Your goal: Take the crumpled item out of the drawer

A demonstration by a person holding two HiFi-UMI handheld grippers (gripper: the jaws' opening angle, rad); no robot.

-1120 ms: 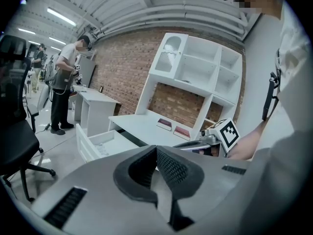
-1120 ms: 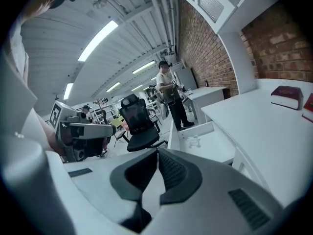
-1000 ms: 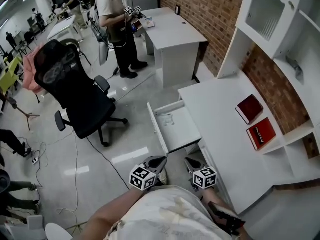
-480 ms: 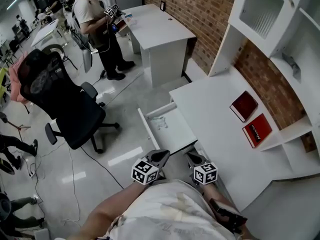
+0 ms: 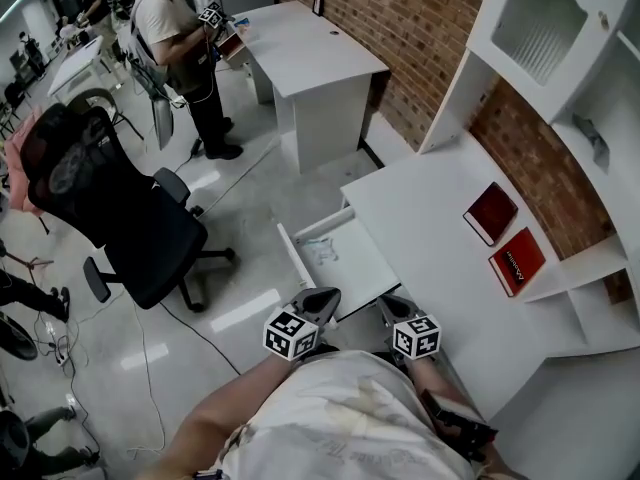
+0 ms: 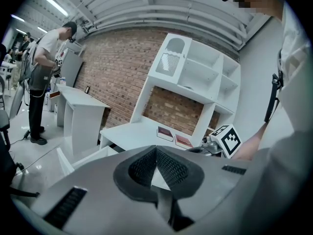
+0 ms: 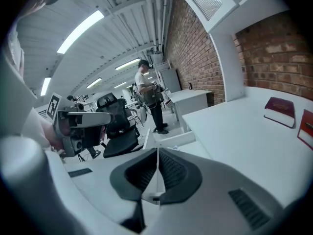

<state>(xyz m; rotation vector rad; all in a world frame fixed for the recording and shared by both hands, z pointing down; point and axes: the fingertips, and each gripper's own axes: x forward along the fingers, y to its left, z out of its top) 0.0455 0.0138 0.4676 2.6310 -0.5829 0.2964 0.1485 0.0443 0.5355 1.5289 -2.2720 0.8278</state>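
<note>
Open drawer (image 5: pixel 362 266); crumpled item (image 5: pixel 322 252) beyond jaws

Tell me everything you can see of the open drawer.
The drawer is white, shallow and rectangular, seemingly painted board. It stands pulled out from under the white desk, level. A small pale crumpled item lies on its floor near the front panel; the rest looks bare.

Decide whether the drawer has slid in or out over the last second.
No. The drawer sticks out from the desk edge just as far as before.
</note>
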